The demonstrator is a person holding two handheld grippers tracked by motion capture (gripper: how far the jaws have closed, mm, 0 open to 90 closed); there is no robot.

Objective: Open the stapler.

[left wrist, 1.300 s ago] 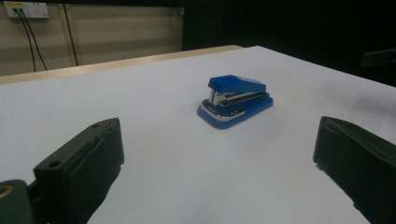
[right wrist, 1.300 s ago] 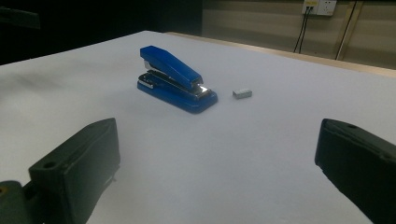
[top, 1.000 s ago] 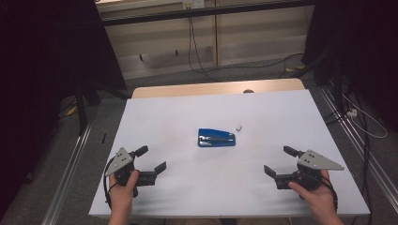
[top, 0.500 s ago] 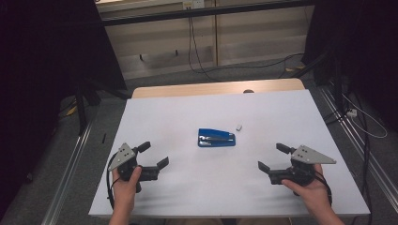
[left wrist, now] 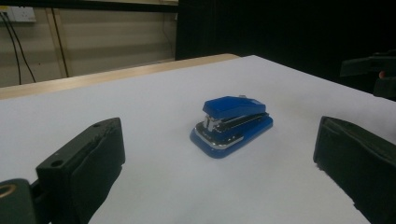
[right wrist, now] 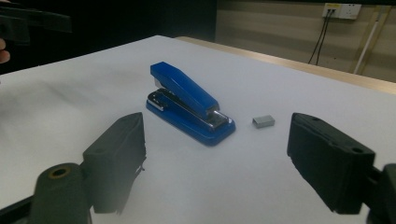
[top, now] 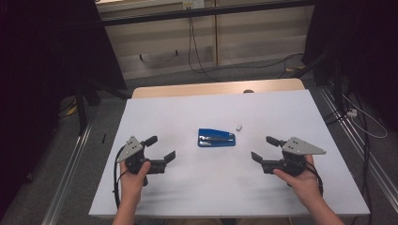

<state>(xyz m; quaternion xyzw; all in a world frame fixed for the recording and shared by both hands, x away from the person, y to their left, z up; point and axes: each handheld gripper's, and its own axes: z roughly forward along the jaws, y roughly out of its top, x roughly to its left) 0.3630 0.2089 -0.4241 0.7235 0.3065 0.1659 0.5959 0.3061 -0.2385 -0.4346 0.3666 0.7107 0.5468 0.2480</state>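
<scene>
White tabletop, dim room: blue stapler central, staple block just beside; left gripper spread, empty; right gripper nearer than before, jaws just narrowing yet apart, empty; approach likely underway.

The left gripper is a black body with two blocky black jaws and a grey three-cornered plate on top; a black cable loops from it along the person's bare forearm. The right gripper is built the same, with a larger-looking grey triangular plate and a black cable curling by the wrist. In the gripper views the jaws are thick matt-black blocks with flat rubbery inner pads, small round holes in their top faces, and a round brass-rimmed socket near the base. No sleeves cover the forearms.
</scene>
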